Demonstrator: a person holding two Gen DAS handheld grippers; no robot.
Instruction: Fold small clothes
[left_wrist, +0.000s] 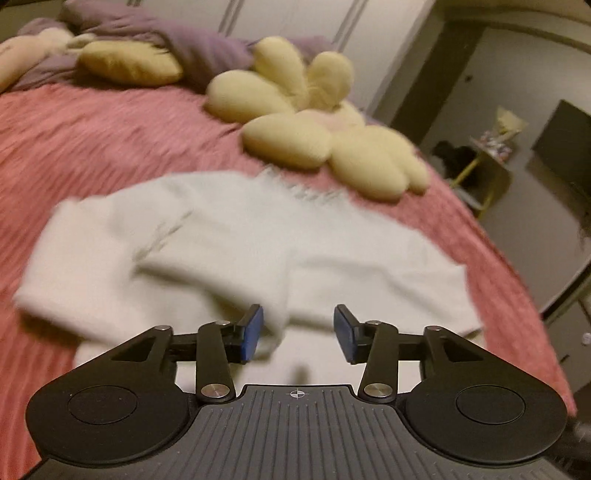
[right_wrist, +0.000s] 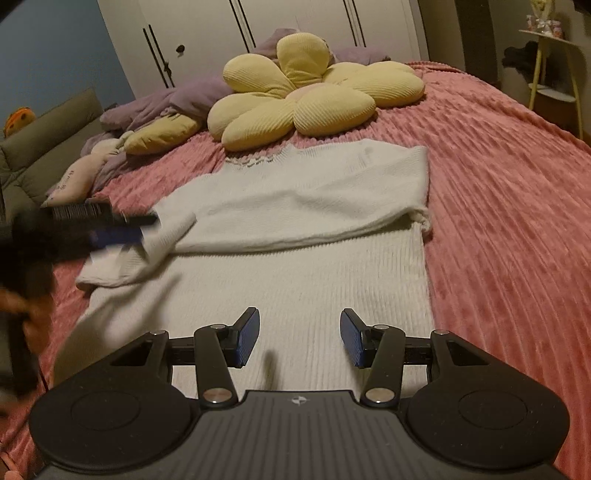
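Observation:
A white knit sweater (right_wrist: 295, 236) lies flat on the pink bedspread (right_wrist: 509, 206), its sleeves folded across the body. It also shows, blurred, in the left wrist view (left_wrist: 236, 243). My left gripper (left_wrist: 298, 334) is open and empty, just above the sweater's near left part. It appears blurred at the left of the right wrist view (right_wrist: 118, 229), by the folded sleeve cuff (right_wrist: 122, 254). My right gripper (right_wrist: 298, 338) is open and empty over the sweater's lower hem area.
A yellow flower-shaped cushion (right_wrist: 310, 92) lies just beyond the sweater's collar. A yellow pillow (right_wrist: 162, 136) and purple bedding (right_wrist: 192, 96) are at the bed's head. A grey sofa (right_wrist: 40, 136) is at left, a side table (right_wrist: 554, 70) at right.

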